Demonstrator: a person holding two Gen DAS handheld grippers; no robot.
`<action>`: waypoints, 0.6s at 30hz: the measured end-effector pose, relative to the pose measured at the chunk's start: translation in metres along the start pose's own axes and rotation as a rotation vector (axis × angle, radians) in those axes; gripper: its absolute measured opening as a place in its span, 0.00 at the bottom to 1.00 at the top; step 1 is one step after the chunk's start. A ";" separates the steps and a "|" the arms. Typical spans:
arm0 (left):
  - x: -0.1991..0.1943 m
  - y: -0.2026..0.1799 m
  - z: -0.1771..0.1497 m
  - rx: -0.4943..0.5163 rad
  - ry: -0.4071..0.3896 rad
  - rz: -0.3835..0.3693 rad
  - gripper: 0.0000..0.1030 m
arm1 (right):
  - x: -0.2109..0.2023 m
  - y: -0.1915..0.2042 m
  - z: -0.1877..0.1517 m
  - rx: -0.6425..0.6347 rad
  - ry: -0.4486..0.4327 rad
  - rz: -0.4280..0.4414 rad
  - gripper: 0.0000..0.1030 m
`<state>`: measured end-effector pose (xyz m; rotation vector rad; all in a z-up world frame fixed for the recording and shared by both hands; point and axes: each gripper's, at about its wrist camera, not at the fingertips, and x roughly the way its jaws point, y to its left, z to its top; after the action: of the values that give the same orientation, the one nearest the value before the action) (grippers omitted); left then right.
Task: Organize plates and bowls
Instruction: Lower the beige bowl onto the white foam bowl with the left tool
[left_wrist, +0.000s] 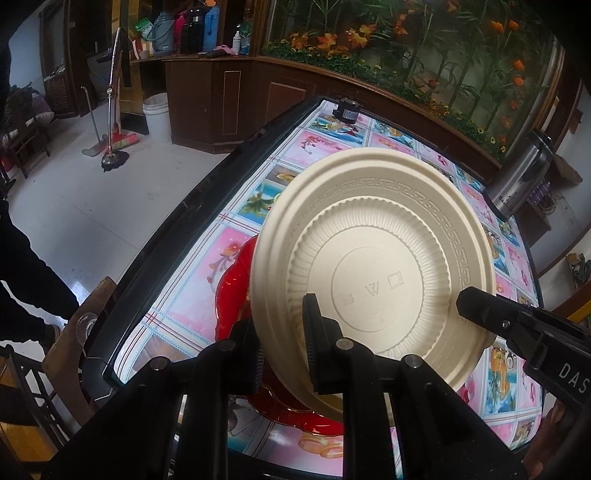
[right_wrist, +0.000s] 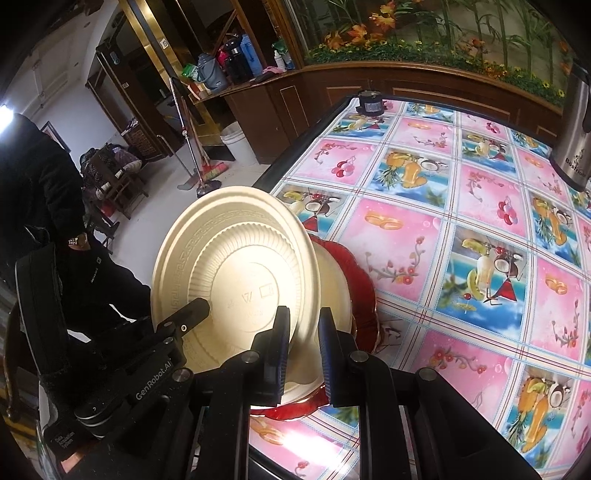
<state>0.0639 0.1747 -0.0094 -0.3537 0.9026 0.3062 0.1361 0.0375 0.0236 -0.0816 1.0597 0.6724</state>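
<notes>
While the left gripper (left_wrist: 282, 343) and right gripper (right_wrist: 301, 350) each clamp their fingers on the cream plate (left_wrist: 373, 266) rim, it tilts above the red plate (right_wrist: 360, 284) on the desk (right_wrist: 461, 221). Step: stacking. Next: lower level, then release.

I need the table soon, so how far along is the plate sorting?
Midway, it seems. Done: a cream dish already sits on the red plate. In hand: the left hand-held gripper and right hand-held gripper both clamp a tilted cream plate above that stack. Left: lowering it and releasing.
</notes>
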 end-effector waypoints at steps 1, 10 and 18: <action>0.000 0.000 -0.001 0.001 -0.002 0.000 0.16 | 0.000 0.000 -0.001 0.000 0.001 -0.001 0.15; -0.002 -0.004 -0.002 0.028 -0.014 0.004 0.16 | -0.001 -0.002 -0.001 0.001 0.001 -0.010 0.15; -0.003 -0.005 -0.004 0.033 -0.016 0.010 0.16 | 0.002 -0.004 -0.002 0.005 0.006 -0.006 0.15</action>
<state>0.0612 0.1680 -0.0083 -0.3162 0.8926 0.3025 0.1374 0.0343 0.0198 -0.0825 1.0666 0.6644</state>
